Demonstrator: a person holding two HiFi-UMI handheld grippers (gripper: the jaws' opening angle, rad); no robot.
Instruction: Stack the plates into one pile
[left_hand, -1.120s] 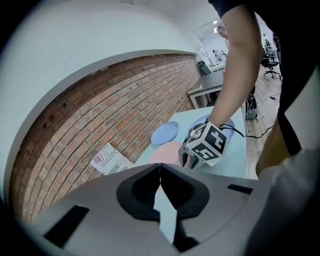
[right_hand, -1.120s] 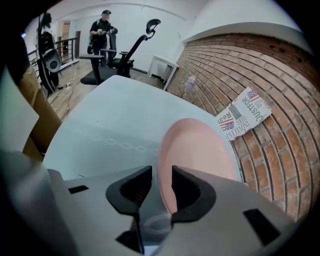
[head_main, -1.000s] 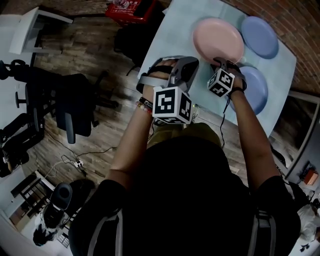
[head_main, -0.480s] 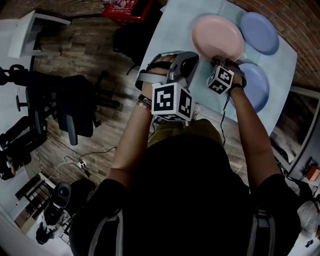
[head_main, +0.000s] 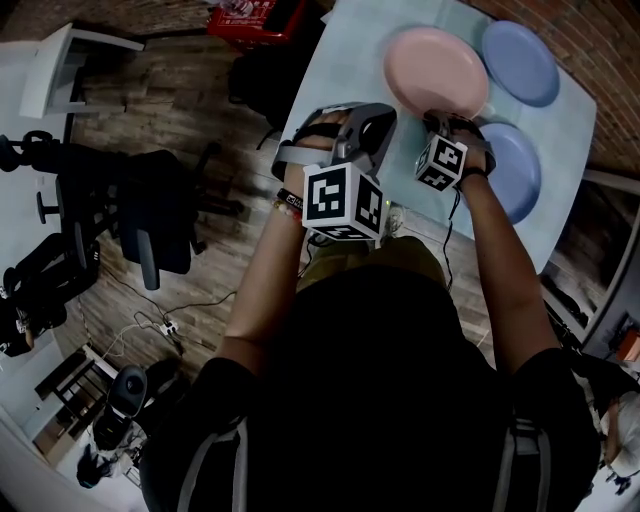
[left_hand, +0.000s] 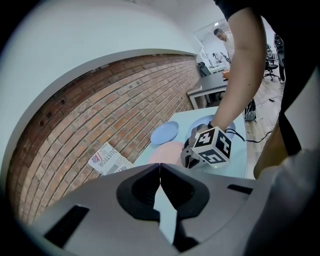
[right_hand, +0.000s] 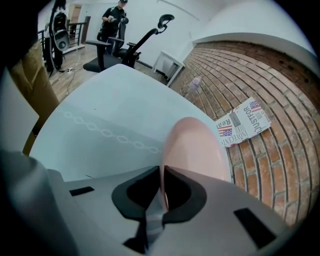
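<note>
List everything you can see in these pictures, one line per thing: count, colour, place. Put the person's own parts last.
table: one, pale blue, under the plates
pink plate: one, pink, on the table beside both blue plates
blue plates: two, blue, on the table, one far right, one nearer
newspaper: one, white with print, against the brick wall
brick wall: one, red-brown, beyond the table
office chair: one, black, on the floor at left
red crate: one, red, on the floor past the table
left claw: one, grey, jaws together, empty
right claw: one, grey, jaws have just been closing, pressed on the pink plate's near rim
</note>
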